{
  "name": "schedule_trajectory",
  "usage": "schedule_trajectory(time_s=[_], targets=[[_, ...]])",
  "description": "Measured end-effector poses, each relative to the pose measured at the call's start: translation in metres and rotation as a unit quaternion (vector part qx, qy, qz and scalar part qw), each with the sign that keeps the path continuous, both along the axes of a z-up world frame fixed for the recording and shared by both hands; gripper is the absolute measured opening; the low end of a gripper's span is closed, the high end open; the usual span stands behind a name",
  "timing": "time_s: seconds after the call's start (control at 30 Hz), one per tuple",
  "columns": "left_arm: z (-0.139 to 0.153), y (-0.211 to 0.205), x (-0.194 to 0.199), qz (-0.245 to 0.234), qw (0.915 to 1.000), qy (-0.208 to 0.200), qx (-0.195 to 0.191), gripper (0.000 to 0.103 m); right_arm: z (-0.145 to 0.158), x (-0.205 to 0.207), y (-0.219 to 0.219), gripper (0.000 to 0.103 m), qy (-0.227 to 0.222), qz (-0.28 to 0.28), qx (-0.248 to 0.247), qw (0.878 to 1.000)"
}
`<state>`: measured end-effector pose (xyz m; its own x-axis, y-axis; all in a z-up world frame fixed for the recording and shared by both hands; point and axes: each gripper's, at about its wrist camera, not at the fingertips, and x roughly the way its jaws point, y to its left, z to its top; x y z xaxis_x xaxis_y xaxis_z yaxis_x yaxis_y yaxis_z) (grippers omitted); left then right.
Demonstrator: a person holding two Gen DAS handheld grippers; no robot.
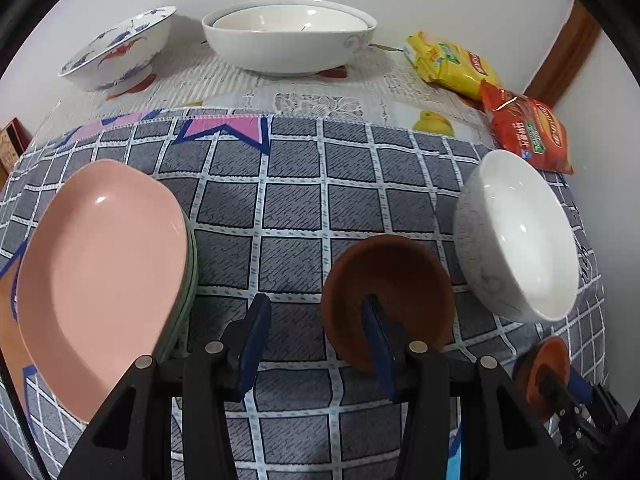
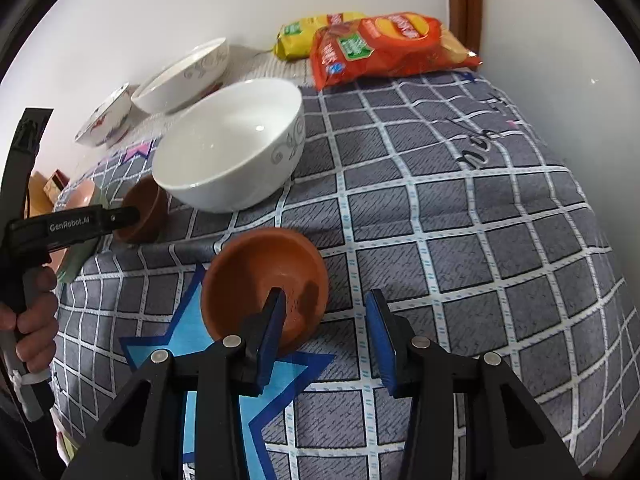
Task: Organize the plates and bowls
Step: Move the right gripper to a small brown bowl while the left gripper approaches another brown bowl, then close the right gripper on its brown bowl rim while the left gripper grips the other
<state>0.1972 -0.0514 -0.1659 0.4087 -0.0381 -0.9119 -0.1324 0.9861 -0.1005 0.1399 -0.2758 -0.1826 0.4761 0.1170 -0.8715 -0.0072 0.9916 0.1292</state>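
Two small brown bowls stand on the checked cloth [image 1: 296,184]. My left gripper [image 1: 316,340] straddles the near wall of one brown bowl [image 1: 396,280]. Its right finger dips inside the bowl and its left finger stays outside; the pads stand apart from the wall, so it is open. My right gripper [image 2: 326,332] straddles the right wall of the other brown bowl [image 2: 256,272]. Here the left finger is inside and the right finger outside, and this gripper is open too. A pink plate [image 1: 100,272] lies on a stack of green plates at the left.
A white bowl [image 1: 520,236] [image 2: 228,144] stands just behind the brown bowls. Against the back wall are nested large white bowls [image 1: 288,36] and a blue-and-red patterned bowl [image 1: 120,52]. Yellow [image 1: 452,64] and red [image 1: 524,132] snack bags lie at the back right. A hand [image 2: 36,320] holds the left gripper.
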Motion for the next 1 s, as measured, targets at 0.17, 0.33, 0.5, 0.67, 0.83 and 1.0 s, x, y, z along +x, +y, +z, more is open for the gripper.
schedule_trajectory(time_s=[0.17, 0.33, 0.5, 0.67, 0.83, 1.0], targets=[[-0.004, -0.003, 0.001, -0.001, 1.0000, -0.005, 0.003, 0.043, -0.005, 0.002, -0.002, 0.043, -0.002, 0.007, 0.000, 1.000], [-0.004, -0.005, 0.001, 0.006, 1.0000, -0.007, 0.001, 0.043, -0.007, 0.000, 0.000, 0.043, -0.009, 0.014, -0.008, 1.000], [-0.005, -0.005, 0.001, 0.011, 0.9999, -0.012, 0.002, 0.040, -0.008, -0.001, 0.005, 0.043, -0.030, 0.012, -0.029, 0.999], [-0.003, -0.014, 0.001, -0.013, 0.9997, -0.020, 0.000, 0.022, -0.009, -0.003, 0.006, 0.042, -0.044, 0.001, -0.031, 0.999], [-0.003, -0.013, 0.001, -0.018, 0.9997, -0.018, -0.003, 0.022, -0.008, -0.002, 0.001, 0.018, -0.032, -0.024, -0.005, 0.999], [0.000, -0.007, 0.002, -0.029, 0.9993, -0.014, -0.018, 0.010, -0.006, 0.000, 0.001, 0.010, -0.023, -0.051, 0.023, 0.998]])
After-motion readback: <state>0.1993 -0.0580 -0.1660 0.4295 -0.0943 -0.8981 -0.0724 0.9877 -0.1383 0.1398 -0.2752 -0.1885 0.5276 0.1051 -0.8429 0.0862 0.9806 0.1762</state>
